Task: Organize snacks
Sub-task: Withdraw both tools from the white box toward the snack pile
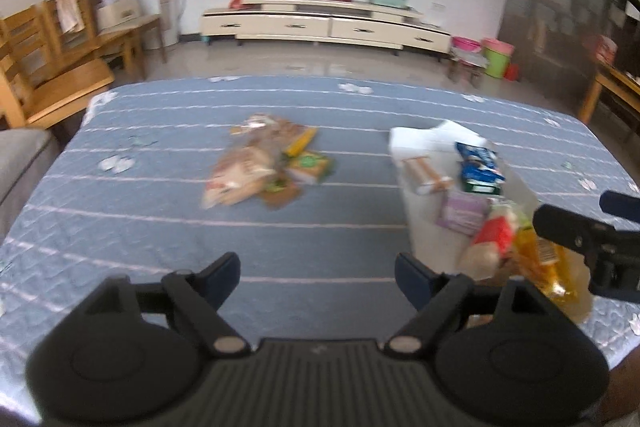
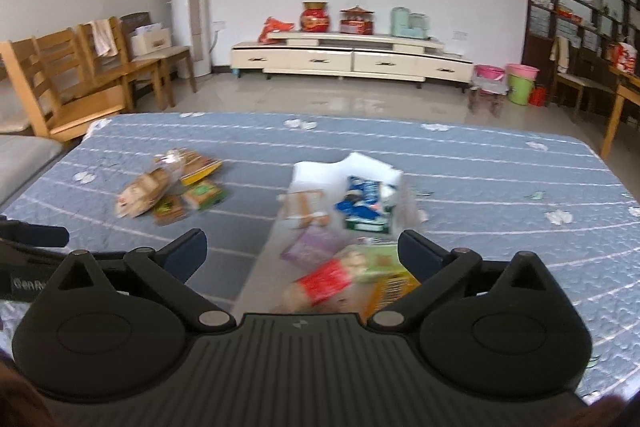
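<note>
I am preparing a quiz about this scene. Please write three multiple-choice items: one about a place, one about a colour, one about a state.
1. Where does the blue packet lie?
A. in the white bag
B. on a chair
C. on the floor

2. What colour is the table cover?
A. red
B. blue with white lines
C. plain green

3. How is the left gripper?
A. shut on a packet
B. shut on nothing
C. open, holding nothing

Answers: 1 A, the packet sits on the white bag's opened plastic; 2 B, both views show blue cloth with white lines; 3 C, its fingers stand apart over bare cloth.
</note>
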Available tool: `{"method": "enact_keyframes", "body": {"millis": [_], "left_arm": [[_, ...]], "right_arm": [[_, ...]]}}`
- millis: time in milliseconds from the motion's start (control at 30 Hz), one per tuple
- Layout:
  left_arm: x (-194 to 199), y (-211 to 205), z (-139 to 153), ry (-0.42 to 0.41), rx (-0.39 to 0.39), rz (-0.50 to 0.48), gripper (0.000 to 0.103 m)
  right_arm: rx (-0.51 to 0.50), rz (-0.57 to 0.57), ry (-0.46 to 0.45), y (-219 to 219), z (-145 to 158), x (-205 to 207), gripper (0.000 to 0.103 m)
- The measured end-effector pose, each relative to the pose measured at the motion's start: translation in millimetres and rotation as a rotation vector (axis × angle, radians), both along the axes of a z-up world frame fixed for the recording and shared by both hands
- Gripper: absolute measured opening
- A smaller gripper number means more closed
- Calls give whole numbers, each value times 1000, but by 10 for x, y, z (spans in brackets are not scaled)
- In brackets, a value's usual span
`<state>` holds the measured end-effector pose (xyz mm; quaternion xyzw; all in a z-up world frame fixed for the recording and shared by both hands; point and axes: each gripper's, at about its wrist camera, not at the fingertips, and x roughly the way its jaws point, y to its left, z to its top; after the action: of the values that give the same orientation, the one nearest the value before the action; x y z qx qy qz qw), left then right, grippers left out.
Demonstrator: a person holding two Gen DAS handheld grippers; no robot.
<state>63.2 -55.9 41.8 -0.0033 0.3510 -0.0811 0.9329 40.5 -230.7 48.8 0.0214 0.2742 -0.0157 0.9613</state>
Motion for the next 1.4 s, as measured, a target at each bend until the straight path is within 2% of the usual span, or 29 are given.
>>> {"method": "enact_keyframes", "body": {"millis": [300, 467, 633, 833, 1067, 1133, 1167, 1400], "left_arm": [[13, 424, -49, 2, -13, 89, 85], [139, 566, -78, 0, -27, 119, 93], [463, 623, -102, -8, -17, 133, 95], [1087, 583, -157, 14, -11, 146, 95], [1797, 381, -439, 86, 50, 131, 96], [1930, 364, -555, 105, 89, 133, 96], [1977, 374, -618, 115, 101, 129, 100], [1942, 655, -819, 107, 184, 173, 102]], "right_arm": [[-6, 76, 8, 346, -10, 75, 103], [-10, 98, 14, 433, -27, 96, 103], [-10, 114, 19, 466, -60, 138, 103], [1, 127, 34, 463, -151, 234, 103], [11, 142, 53, 479, -260, 378, 103], [8, 145, 59, 505, -293, 422, 103], [7, 147, 62, 512, -308, 444, 103], [6, 163, 69, 566, -372, 565, 103]]}}
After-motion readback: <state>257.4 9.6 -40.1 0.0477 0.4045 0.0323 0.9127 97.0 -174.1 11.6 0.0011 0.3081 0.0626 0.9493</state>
